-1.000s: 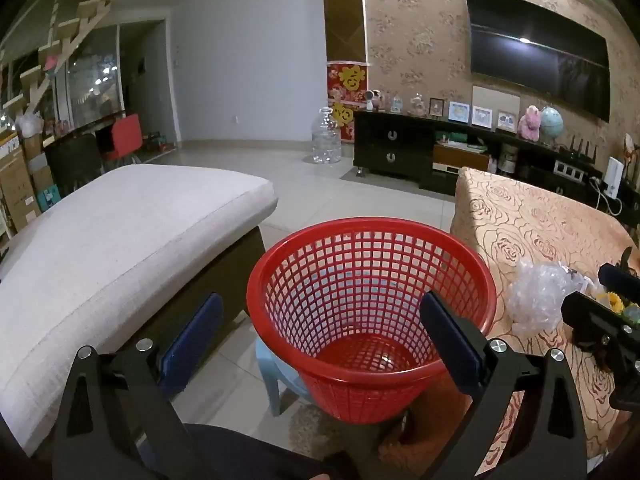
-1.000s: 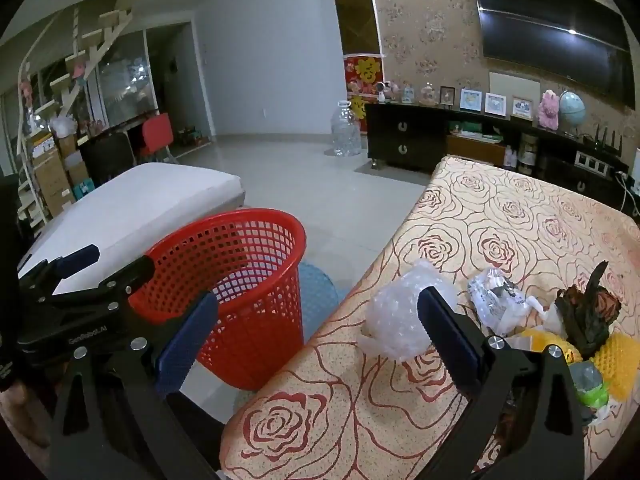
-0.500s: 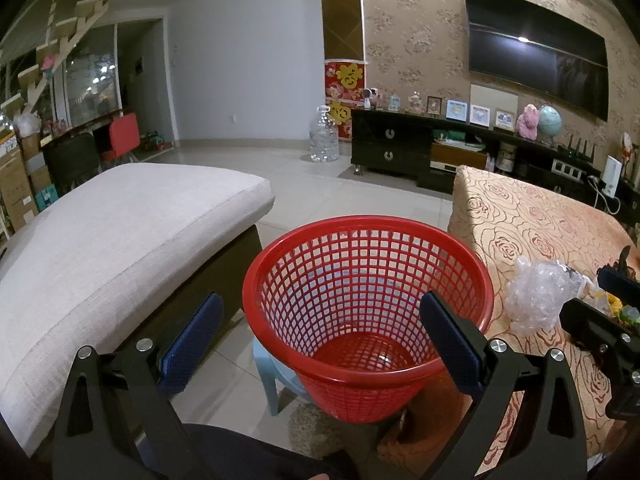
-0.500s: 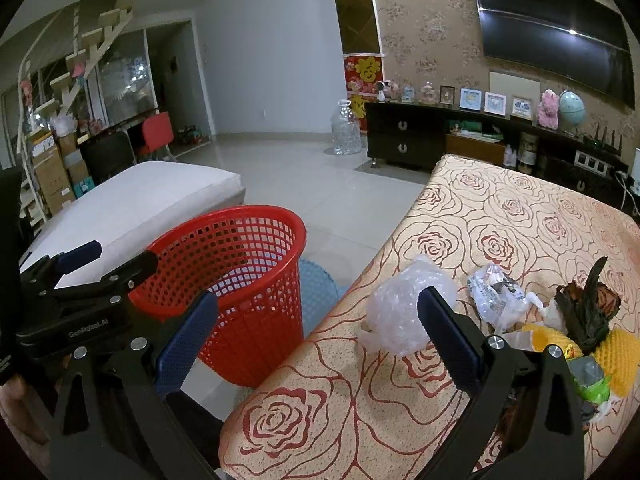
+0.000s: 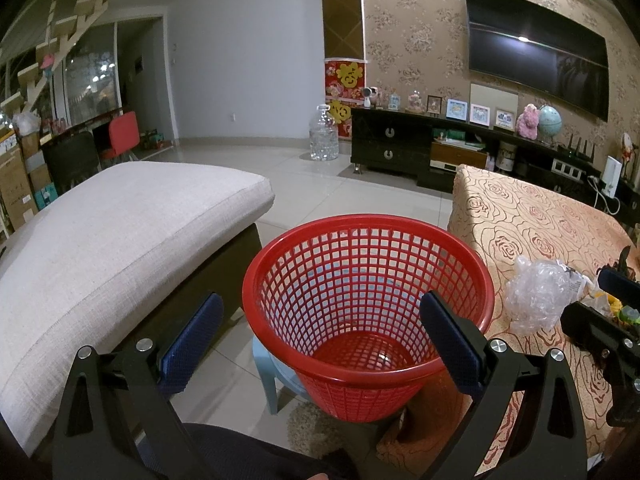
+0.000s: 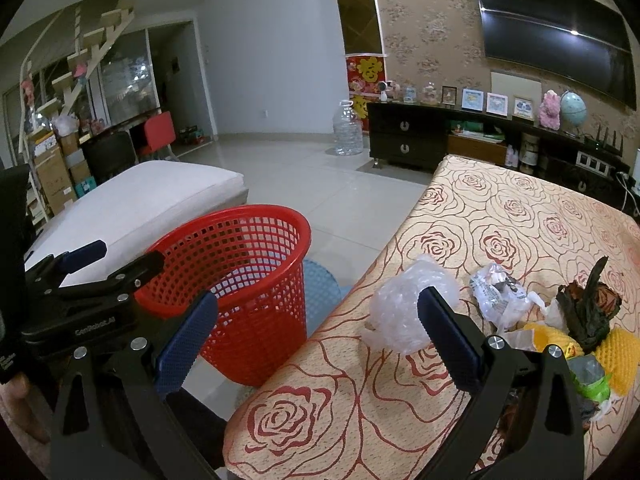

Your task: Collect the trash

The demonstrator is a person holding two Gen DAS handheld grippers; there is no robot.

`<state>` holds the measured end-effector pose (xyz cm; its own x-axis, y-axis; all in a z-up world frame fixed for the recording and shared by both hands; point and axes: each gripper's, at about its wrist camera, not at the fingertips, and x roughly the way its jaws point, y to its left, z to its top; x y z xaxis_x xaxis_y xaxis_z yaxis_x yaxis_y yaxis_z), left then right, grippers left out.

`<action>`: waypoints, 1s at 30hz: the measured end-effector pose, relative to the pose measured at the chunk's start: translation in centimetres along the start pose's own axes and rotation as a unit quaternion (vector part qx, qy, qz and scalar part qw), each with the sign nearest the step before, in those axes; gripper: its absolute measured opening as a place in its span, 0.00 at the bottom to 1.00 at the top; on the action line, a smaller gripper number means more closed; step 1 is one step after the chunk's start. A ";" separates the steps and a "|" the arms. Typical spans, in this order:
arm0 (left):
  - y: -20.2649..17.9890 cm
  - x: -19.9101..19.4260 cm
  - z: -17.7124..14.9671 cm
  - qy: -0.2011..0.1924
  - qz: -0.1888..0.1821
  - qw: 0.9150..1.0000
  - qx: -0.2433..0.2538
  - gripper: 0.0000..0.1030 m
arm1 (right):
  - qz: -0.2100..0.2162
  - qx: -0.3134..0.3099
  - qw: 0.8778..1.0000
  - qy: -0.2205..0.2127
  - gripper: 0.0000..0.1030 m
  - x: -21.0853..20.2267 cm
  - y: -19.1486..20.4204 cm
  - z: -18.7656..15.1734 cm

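Observation:
A red mesh basket (image 5: 366,312) (image 6: 240,280) stands on a pale blue stool (image 5: 276,376) beside the table; nothing shows inside it. My left gripper (image 5: 320,340) hangs open just above and in front of its rim. On the rose-patterned tablecloth (image 6: 500,232) lies a crumpled clear plastic bag (image 6: 404,312) (image 5: 536,300). Right of it sit a printed plastic wrapper (image 6: 500,296), a dark dried husk (image 6: 584,308), yellow foam netting (image 6: 616,348) and a green scrap (image 6: 592,380). My right gripper (image 6: 316,336) is open, its right finger just in front of the clear bag.
A beige cushioned bench (image 5: 104,236) runs along the left of the basket. Tiled floor (image 5: 320,188) opens behind it toward a water jug (image 5: 323,138), a black TV cabinet (image 5: 420,148) and a wall TV (image 5: 536,48). A person's hand (image 6: 16,404) shows at the lower left.
Both grippers have drifted only slightly; the basket sits a little lower and left in the left wrist view. Both stay open and no trash has moved.

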<state>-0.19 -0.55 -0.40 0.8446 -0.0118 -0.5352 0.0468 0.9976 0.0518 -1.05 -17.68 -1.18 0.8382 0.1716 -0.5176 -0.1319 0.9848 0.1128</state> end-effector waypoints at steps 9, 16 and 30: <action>-0.2 0.1 0.0 0.000 -0.001 1.000 -0.001 0.92 | 0.000 -0.002 1.000 -0.001 0.94 -0.1 0.2 0.0; -0.2 0.1 0.0 0.001 0.000 1.000 -0.002 0.92 | -0.001 -0.002 1.000 -0.001 0.94 -0.1 0.2 0.0; -0.7 0.1 -0.1 0.000 -0.001 1.000 -0.003 0.92 | 0.000 -0.002 1.000 -0.002 0.94 -0.2 0.4 0.0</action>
<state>-0.22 -1.23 -0.57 0.8441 -0.0139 -0.5360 0.0451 0.9980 0.0452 -1.25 -17.34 -1.07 0.8407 0.1721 -0.5134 -0.1347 0.9848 0.1097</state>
